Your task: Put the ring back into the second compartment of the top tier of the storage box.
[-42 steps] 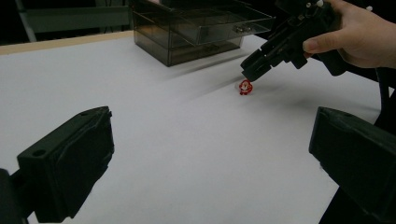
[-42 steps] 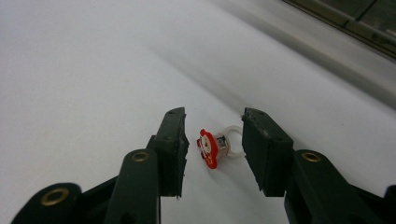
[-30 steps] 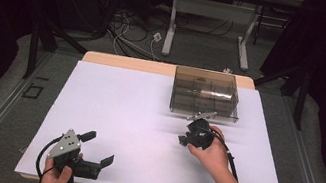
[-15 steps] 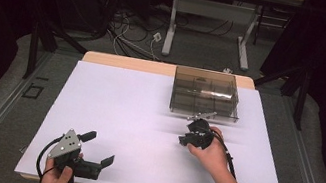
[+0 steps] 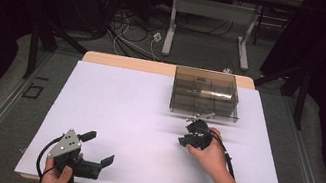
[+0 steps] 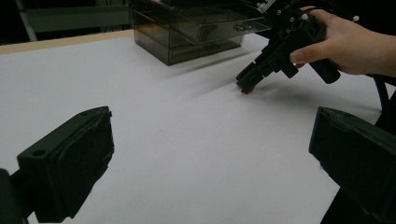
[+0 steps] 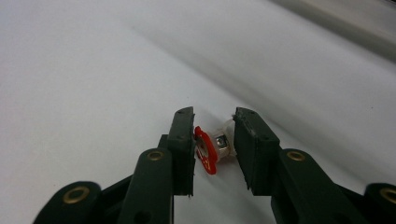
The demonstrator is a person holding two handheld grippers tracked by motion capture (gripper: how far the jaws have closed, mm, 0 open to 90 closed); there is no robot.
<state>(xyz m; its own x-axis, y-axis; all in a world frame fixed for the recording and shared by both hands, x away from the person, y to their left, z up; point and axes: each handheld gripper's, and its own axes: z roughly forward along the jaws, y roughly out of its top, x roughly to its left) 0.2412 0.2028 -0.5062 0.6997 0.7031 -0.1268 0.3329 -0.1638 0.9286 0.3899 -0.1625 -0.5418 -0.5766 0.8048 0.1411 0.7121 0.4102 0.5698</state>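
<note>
The white desk [image 5: 126,115] fills most of the high view. On it, toward 1 o'clock from its centre, stands a smoky see-through box [image 5: 206,93] with dividers inside and a shallow drawer at its near face; in the left tool view the same box [image 6: 196,28] stands at 12 o'clock, its drawer front carrying a small metal knob.

At 7 o'clock on the desk a hand holds the left tool [image 5: 99,147], its two black jaws standing wide apart with only bare desk between them.

Just in front of the box, at about 3 o'clock from the desk's centre, a hand [image 5: 211,153] holds the right tool [image 5: 184,141], tipped down so that its jaw tips meet the desk. Its jaws have just been closing, and in the right tool view they press on the little part from both sides.

That small part [image 7: 214,148] is the smallest thing here. It has a thin red disc at one end, lying flat against one jaw, then a short silvery metal middle, then a pale whitish end against the other jaw. It lies crosswise between the pads, at the surface of the desk. In the left tool view it shows as a red speck [image 6: 246,90] under the far tool's tips, at 1 o'clock.
</note>
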